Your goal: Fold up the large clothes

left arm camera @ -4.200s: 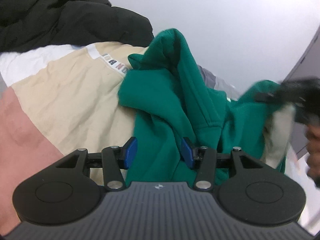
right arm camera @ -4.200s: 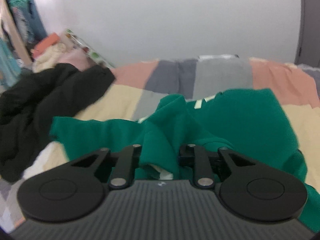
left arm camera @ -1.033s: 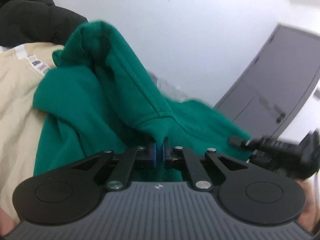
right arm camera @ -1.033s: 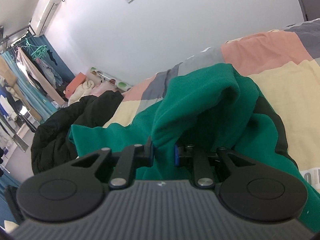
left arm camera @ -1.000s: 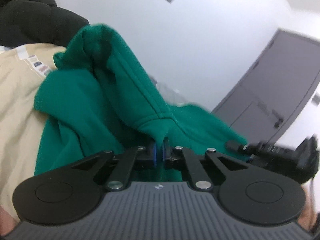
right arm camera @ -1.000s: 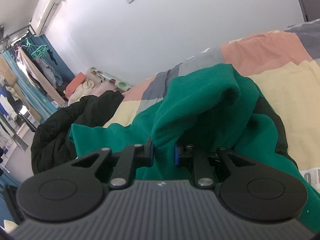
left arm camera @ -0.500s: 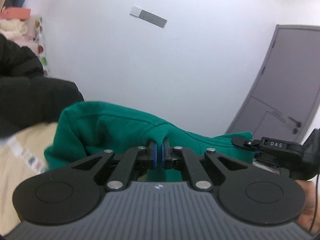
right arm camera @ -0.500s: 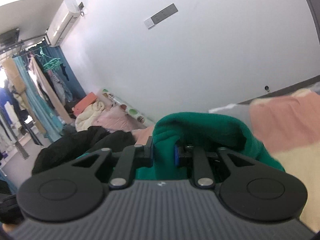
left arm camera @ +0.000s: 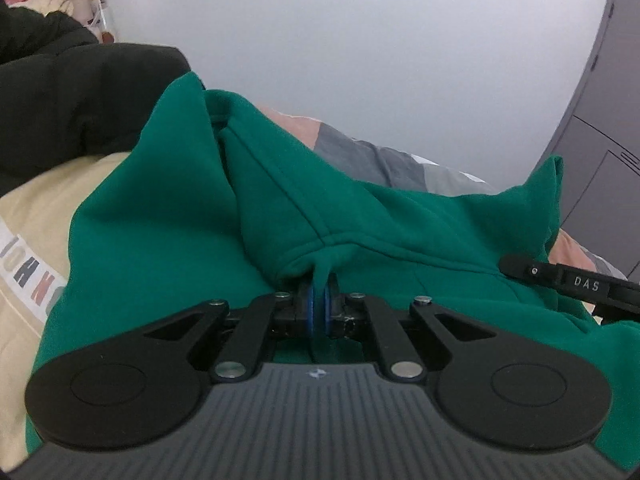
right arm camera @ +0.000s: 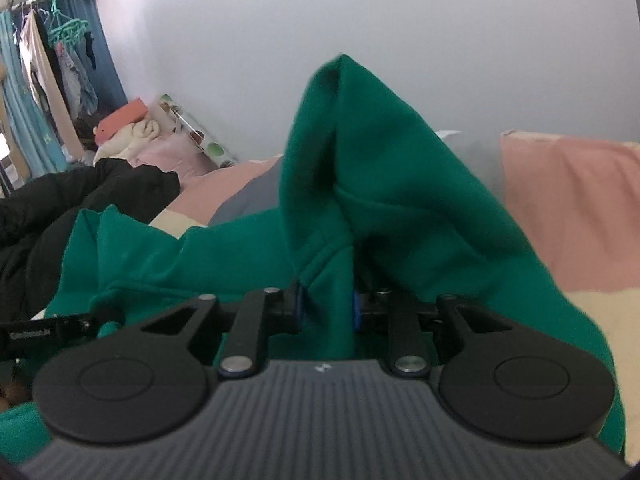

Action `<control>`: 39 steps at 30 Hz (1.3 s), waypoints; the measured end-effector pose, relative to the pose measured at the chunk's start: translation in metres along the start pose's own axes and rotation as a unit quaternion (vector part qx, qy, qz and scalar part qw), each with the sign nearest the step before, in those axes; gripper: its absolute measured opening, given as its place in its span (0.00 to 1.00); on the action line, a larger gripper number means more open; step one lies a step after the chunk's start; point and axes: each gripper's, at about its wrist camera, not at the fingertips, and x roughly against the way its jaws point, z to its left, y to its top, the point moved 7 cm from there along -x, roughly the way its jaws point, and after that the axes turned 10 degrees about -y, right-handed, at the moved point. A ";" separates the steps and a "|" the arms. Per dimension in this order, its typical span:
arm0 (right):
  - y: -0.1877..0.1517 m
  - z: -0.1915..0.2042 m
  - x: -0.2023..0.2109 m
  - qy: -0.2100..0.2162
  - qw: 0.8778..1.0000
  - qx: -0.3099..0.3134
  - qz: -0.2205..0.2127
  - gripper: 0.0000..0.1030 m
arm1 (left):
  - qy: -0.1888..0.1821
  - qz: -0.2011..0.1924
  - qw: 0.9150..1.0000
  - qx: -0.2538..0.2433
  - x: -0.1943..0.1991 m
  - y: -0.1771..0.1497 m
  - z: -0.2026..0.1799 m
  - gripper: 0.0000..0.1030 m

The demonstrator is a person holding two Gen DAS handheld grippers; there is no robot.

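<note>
Hoodie [left arm camera: 168, 216], green, is spread across the bed [left arm camera: 32, 200] and is lifted at two points by the grippers. The bed is covered by a patchwork cover of cream, pink and grey panels; a strip of printed letters [left arm camera: 28, 276] is seen on the cream panel at the left edge of the left wrist view. A black jacket [left arm camera: 80, 92] is heaped on the bed beyond the hoodie, on its left side in both views. A grey door [left arm camera: 608, 120] is set in the white wall at the right of the left wrist view. Hanging clothes [right arm camera: 44, 76] and a pile of pink and cream items [right arm camera: 132, 136] are seen against the far wall in the right wrist view.

The left gripper [left arm camera: 319, 312] is closed tight on a thin fold of hoodie hem, with the blue pads [left arm camera: 306, 312] pressed together on the fabric. The right gripper [right arm camera: 327, 312] is set around a thicker bunch of hoodie fabric, which rises in a peak above it; its jaws are opening, the fabric is between them, and both blue pads are touched by it. In the left wrist view, the right gripper's black finger, marked DAS, is seen at the right edge, over the hoodie.
</note>
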 end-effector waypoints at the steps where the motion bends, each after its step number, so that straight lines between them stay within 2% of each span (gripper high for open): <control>1: 0.001 0.000 0.004 0.004 1.000 -0.002 -0.002 0.26 | -0.002 0.001 1.000 0.001 0.001 0.001 -0.001 0.06; 2: 0.002 0.000 0.011 0.008 1.000 -0.001 -0.004 0.28 | -0.005 0.002 1.000 0.003 0.004 0.003 -0.003 0.06; 4: 0.001 -0.003 0.026 0.003 1.000 0.006 -0.002 0.40 | -0.001 0.003 1.000 -0.002 0.013 0.004 -0.009 0.17; 5: 0.000 -0.004 0.037 0.002 1.000 0.008 -0.002 0.49 | 0.001 0.005 1.000 -0.007 0.019 0.004 -0.014 0.33; 6: 0.000 -0.003 0.045 0.006 1.000 0.008 -0.003 0.54 | 0.005 0.000 1.000 -0.010 0.027 0.003 -0.018 0.49; 7: 0.000 -0.003 0.056 0.010 1.000 0.009 -0.006 0.54 | 0.007 -0.008 1.000 -0.014 0.029 0.006 -0.021 0.51; 11: -0.004 0.000 0.104 0.016 1.000 0.001 -0.019 0.54 | -0.004 -0.015 1.000 -0.024 0.057 0.003 -0.051 0.51; 14: -0.008 0.017 0.134 0.021 0.999 0.008 -0.029 0.54 | -0.023 -0.022 0.999 -0.022 0.075 -0.006 -0.078 0.51; 20: -0.026 0.045 0.175 0.054 0.998 -0.002 -0.034 0.53 | -0.057 -0.024 0.998 0.003 0.122 -0.040 -0.116 0.51; 22: -0.032 0.052 0.178 0.059 0.998 0.009 -0.032 0.46 | -0.059 -0.017 0.998 0.005 0.127 -0.049 -0.122 0.51; 24: -0.041 0.058 0.175 0.070 0.997 0.025 -0.019 0.33 | -0.060 -0.006 0.998 0.007 0.125 -0.058 -0.125 0.51; 27: -0.056 0.064 0.165 0.070 0.997 0.040 0.001 0.27 | -0.051 0.013 0.999 -0.003 0.115 -0.071 -0.124 0.51; 31: -0.076 0.063 0.146 0.064 0.997 0.037 0.039 0.23 | -0.033 0.045 0.998 -0.001 0.095 -0.091 -0.113 0.50; 35: -0.094 0.062 0.126 0.057 0.995 0.035 0.079 0.22 | -0.026 0.054 0.998 0.002 0.081 -0.103 -0.103 0.50; 39: -0.098 0.059 0.117 0.058 0.994 0.015 0.091 0.20 | -0.026 0.056 0.998 0.005 0.082 -0.103 -0.101 0.50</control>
